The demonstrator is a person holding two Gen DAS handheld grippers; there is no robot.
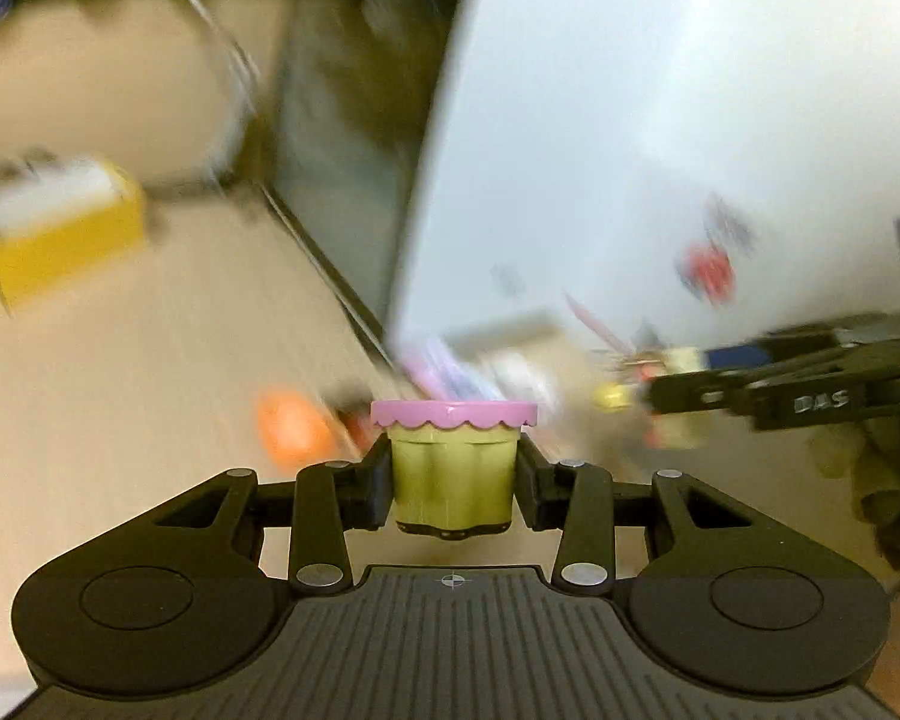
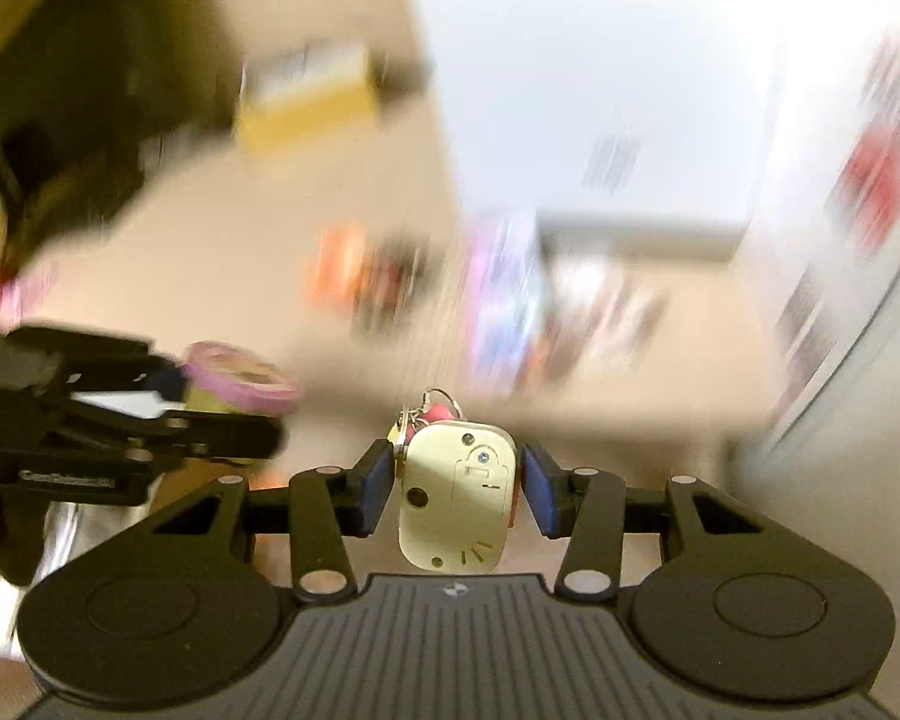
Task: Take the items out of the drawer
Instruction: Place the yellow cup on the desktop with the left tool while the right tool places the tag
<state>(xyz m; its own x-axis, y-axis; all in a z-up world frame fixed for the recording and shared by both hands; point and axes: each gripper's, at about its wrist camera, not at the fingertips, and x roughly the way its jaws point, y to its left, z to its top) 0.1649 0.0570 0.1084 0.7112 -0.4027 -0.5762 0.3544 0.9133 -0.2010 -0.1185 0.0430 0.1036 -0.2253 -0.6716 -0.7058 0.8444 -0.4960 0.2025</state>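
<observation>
In the left wrist view, the left gripper (image 1: 453,483) has its jaws set fairly wide and pressed on both sides of a small olive-green fluted plastic pot with a pink scalloped lid (image 1: 453,462). The pot sits upright between the pads, gripped low on its body so the lid stays clear and level; that hold looks chosen to carry it without tipping. Everything beyond is smeared. A pale wooden surface, probably the floor (image 1: 150,360), runs under the scene, with a yellow box (image 1: 60,228) near its far left part and an orange blob (image 1: 291,429) just beyond the pot. A large white panel (image 1: 660,120) fills the upper right; whether it is the drawer's front cannot be told. At the right edge the right gripper (image 1: 648,396) shows side-on, carrying something cream-coloured.

In the right wrist view, the right gripper (image 2: 457,495) holds a cream plastic keychain gadget with screws and a metal key ring (image 2: 459,495) between blue-padded jaws, closed to a moderate width on its flat sides, the ring end pointing away so it dangles free. The left gripper (image 2: 228,420) appears at the left with the pink-lidded pot. Blurred colourful items (image 2: 504,306) lie ahead, likely what remains to be taken.
</observation>
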